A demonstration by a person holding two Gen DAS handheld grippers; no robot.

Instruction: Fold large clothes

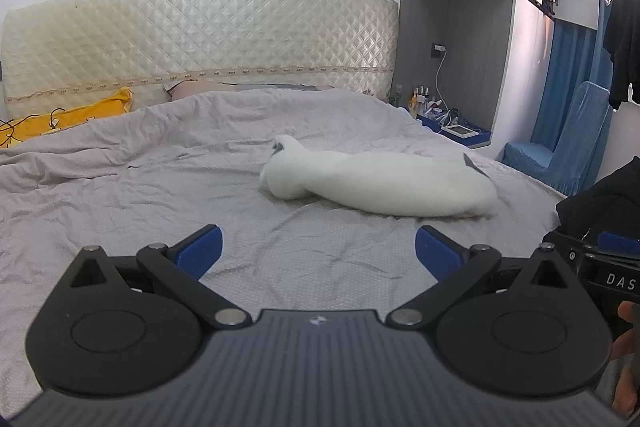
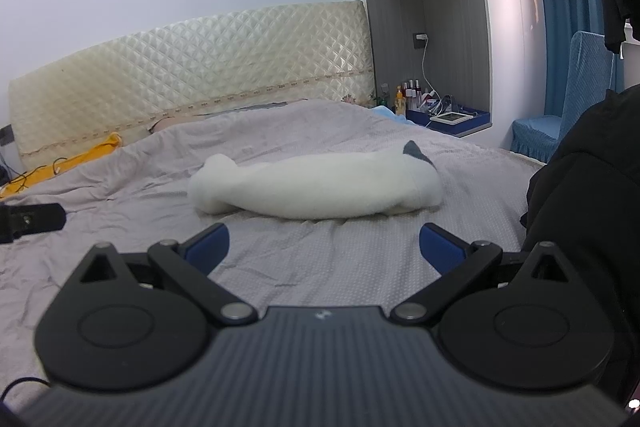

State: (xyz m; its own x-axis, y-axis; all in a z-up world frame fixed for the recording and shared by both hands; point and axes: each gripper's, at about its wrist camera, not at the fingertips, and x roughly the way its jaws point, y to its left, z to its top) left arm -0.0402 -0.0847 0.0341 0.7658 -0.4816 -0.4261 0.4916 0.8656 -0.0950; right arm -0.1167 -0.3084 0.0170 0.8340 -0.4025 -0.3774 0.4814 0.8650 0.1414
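A white fleecy garment (image 1: 380, 183) lies bundled in a long roll on the grey bedsheet (image 1: 160, 187), with a dark grey patch at its right end (image 2: 414, 150). My left gripper (image 1: 318, 247) hovers open above the sheet, short of the bundle and slightly left of it, nothing between its blue pads. My right gripper (image 2: 324, 245) is also open and empty, just in front of the garment (image 2: 316, 187). The right gripper's body (image 1: 600, 267) shows at the right edge of the left wrist view. The left gripper's tip (image 2: 32, 219) shows at the left edge of the right wrist view.
A quilted cream headboard (image 1: 200, 39) stands at the back. A yellow cloth (image 1: 72, 119) with a cable lies at the back left. A bedside shelf (image 2: 452, 117) holds bottles and a charger. A blue-covered chair (image 2: 560, 115) stands right, and a dark sleeve (image 2: 580, 207) fills the right edge.
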